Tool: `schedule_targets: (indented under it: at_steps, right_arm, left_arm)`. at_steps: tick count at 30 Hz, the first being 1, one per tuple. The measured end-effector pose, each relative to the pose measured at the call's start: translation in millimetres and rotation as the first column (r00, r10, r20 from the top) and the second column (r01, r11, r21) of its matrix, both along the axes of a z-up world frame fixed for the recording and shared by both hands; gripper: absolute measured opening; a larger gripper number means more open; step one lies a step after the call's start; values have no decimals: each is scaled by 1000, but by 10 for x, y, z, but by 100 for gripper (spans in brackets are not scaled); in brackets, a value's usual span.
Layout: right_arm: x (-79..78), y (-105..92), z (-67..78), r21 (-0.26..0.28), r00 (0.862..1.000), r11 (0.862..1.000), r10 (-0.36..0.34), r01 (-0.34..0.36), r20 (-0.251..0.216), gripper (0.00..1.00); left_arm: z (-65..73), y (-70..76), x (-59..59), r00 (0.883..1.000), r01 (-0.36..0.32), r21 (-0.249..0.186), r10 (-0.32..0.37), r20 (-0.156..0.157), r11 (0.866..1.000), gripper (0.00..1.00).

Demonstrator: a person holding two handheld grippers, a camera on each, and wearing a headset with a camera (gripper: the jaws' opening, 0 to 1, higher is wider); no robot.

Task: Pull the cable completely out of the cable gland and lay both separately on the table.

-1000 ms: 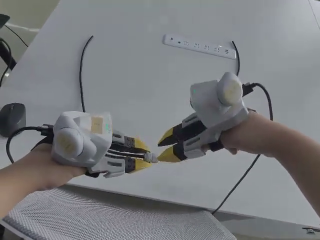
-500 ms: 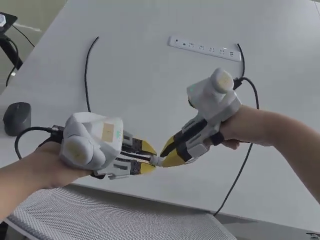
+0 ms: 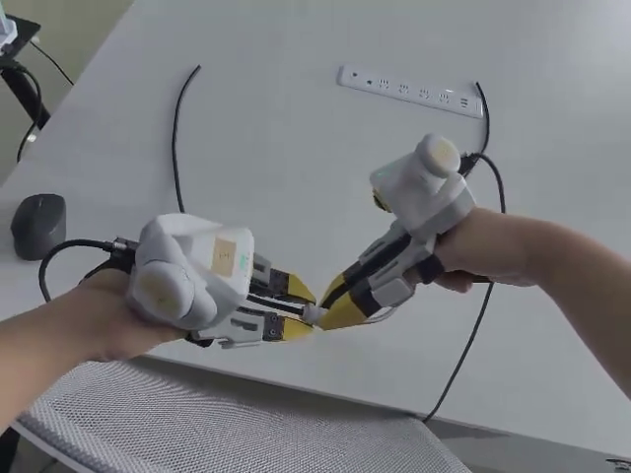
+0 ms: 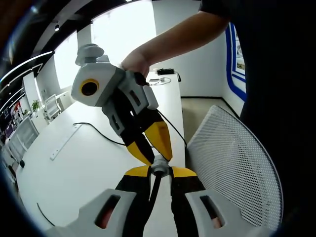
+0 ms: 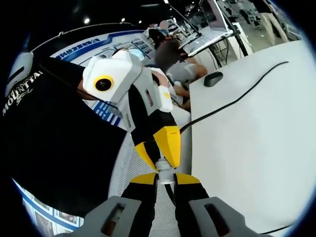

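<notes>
Over the near edge of the table (image 3: 296, 177): cable gland (image 3: 315, 313), held in the air, with left gripper (image 3: 303, 314) and right gripper (image 3: 328, 308) both clamped on it, tip to tip. Left edge: mouse (image 3: 37, 225). Far side: power strip (image 3: 411, 91).

White lettering "MOUNTAI" on black garment (image 5: 49, 148) — cut off at edge; blue wall banner (image 5: 84, 47) script illegible.
</notes>
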State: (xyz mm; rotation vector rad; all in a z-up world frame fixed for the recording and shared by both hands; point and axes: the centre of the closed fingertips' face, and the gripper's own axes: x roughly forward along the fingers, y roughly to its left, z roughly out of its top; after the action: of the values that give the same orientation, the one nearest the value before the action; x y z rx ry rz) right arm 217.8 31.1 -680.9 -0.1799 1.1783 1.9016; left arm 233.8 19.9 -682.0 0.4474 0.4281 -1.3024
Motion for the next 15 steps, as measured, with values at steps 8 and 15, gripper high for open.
schedule_targets:
  at_steps: [8, 15]
  right_arm:
    - [15, 7, -25, -21, 993, 999, 51, -49, 103, 6]
    - [48, 58, -62, -32, 973, 999, 41, -35, 226, 4]
  left_arm:
    - [-13, -1, 16, 1000, -8, 8, 8, -6, 1000, 15]
    - [-43, 78, 52, 997, -57, -7, 56, -44, 998, 14]
